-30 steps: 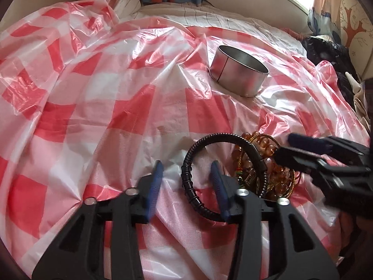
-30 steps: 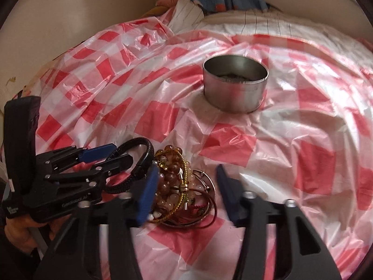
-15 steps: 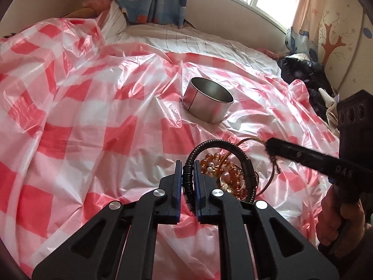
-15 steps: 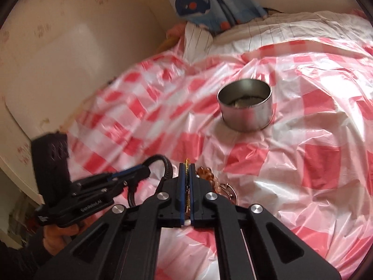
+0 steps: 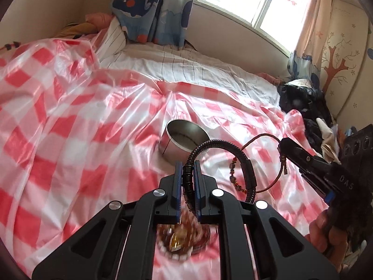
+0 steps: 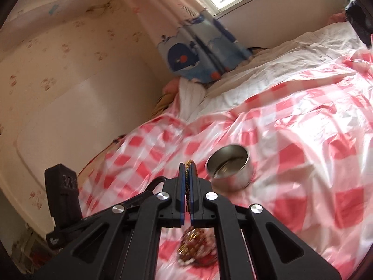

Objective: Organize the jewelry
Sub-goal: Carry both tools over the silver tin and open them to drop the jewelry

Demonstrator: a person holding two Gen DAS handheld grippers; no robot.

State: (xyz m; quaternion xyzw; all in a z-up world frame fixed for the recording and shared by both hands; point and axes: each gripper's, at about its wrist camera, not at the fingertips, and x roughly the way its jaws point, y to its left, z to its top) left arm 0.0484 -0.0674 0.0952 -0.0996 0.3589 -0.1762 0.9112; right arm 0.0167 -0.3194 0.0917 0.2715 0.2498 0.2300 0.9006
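A: What is held by the left gripper [image 5: 187, 175]?

B: A black ribbed bracelet [image 5: 242, 161] is clamped between its blue fingers [image 5: 178, 182]. The loop is lifted clear of the bed and arches up and to the right, across the front of the metal tin [image 5: 179, 142] as seen from the left wrist.

A: And the right gripper [image 6: 187, 186]?

B: It is closed tight on a thin gold beaded strand [image 6: 187, 182], which is pinched between the pads and stands out just above the fingertips. In the left wrist view a red cord bracelet [image 5: 263, 161] with small beads is also seen hanging at the tip of that gripper, looped next to the black bracelet.

A: Where is the rest of the jewelry?

B: A blurred heap of amber beads [image 5: 184, 235] is seen beneath the left gripper, resting on the red-and-white checked plastic sheet [image 5: 77, 140] spread over the bed. The same heap [image 6: 195, 245] is seen under the right gripper.

A: And the tin?

B: It is set upright on the sheet, open, beyond both grippers. Something is seen lying at its bottom, but what cannot be told.

A: Anything else?

B: A whale-print curtain [image 5: 149, 11] is hung below the window.
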